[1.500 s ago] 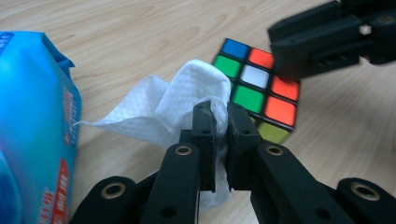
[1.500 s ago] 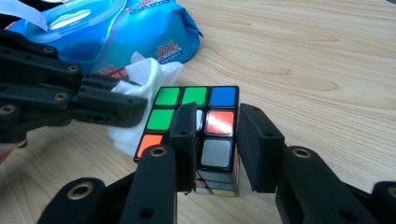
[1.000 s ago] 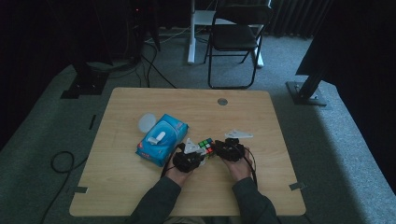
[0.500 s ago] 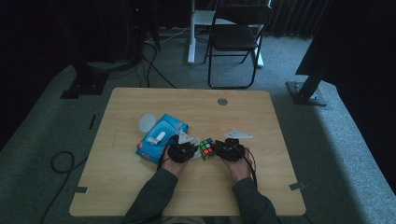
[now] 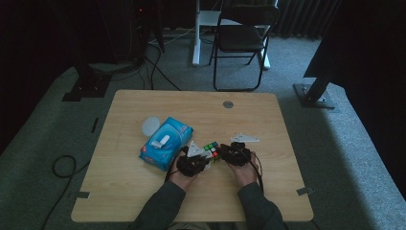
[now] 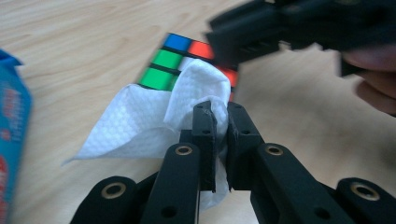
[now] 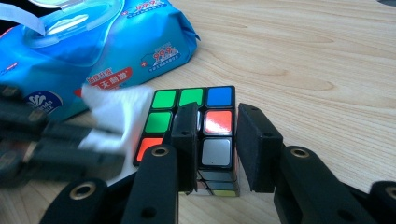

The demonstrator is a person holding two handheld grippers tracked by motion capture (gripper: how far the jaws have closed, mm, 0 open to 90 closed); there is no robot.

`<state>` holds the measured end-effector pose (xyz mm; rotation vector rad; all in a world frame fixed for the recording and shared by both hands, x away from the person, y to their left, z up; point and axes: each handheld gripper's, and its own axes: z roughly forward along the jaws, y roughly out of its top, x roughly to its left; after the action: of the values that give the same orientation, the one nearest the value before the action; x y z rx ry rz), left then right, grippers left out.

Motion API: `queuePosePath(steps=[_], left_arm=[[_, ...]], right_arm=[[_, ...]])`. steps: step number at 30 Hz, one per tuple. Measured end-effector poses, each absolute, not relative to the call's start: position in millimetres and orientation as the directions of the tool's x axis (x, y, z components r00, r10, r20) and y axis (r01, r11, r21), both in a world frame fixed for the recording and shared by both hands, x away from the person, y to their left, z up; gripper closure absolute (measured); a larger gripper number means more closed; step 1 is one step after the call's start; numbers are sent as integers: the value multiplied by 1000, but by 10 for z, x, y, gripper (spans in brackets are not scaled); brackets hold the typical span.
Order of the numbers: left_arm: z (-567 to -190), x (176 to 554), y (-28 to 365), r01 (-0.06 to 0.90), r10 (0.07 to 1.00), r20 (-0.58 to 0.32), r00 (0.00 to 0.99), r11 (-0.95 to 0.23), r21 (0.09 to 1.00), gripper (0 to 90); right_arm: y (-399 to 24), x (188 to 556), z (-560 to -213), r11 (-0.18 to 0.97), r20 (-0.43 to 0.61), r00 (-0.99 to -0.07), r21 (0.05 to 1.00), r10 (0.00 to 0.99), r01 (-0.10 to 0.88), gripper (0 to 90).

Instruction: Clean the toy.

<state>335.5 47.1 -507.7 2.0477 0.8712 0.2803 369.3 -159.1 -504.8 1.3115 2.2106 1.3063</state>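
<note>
Since half a second ago the left gripper (image 6: 215,112), jaws clamped on a white wipe (image 6: 154,116), has come back against the puzzle cube (image 7: 194,126), which sits on the desk (image 5: 143,201) gripped between the right gripper (image 7: 215,144) jaws.

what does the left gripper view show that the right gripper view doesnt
Left gripper view: the left claw shut on a white wipe, seen from behind, and a bit of the person's hand.

Right gripper view: the right claw gripping a corner column of the cube, and the printed blue wipes pack.

Both: cube, wipe, wooden table.
</note>
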Motion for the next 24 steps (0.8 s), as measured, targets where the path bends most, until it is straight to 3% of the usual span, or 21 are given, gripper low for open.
queuePosePath(steps=[8, 18, 24], left_arm=[[-5109, 3314, 434, 472, 669, -103, 736, -397, 787, 841], [-5120, 3366, 453, 482, 696, -91, 712, -391, 784, 839], [-5119, 3370, 483, 486, 704, -90, 705, -385, 785, 837]], right_arm=[[-1599, 3691, -5036, 200, 193, -554, 797, 810, 570, 674], [-1733, 3691, -5030, 132, 184, -469, 815, 864, 564, 690], [-1715, 3707, -5090, 199, 159, -484, 770, 861, 607, 692]])
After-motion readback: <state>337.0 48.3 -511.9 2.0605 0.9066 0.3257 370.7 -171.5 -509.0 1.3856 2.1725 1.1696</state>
